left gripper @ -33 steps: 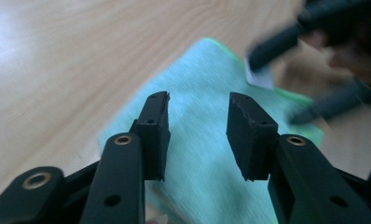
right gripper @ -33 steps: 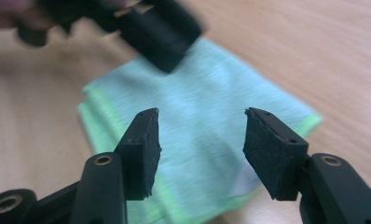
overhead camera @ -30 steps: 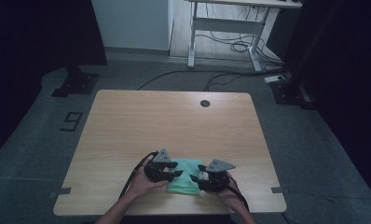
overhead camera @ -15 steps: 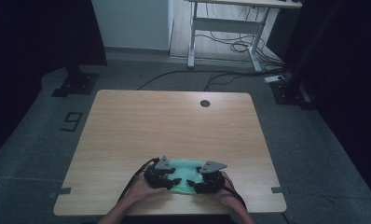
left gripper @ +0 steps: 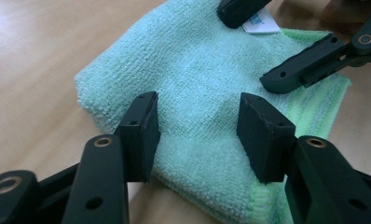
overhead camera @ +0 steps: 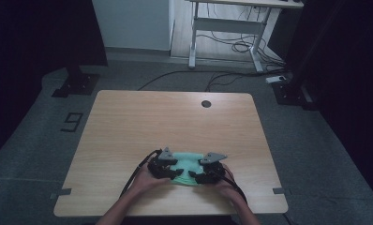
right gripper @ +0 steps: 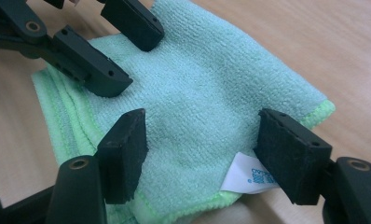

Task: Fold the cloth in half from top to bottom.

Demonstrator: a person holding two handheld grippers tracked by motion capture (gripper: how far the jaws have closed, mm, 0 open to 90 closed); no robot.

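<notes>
Two hand-held grippers, left [left gripper: 195, 135] and right [right gripper: 202, 154], jaws apart over folded green cloth [right gripper: 197, 93]; white label [right gripper: 249, 175], blue print unreadable.

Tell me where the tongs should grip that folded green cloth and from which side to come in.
Judging by its pose, grip the folded green cloth at its corners nearest the person, where the layered edges lie open. It lies flat on the table, so come down from above, one jaw under the edge. The right tongs, open, suit the corner by the white label; the left tongs, also open, the other.
</notes>
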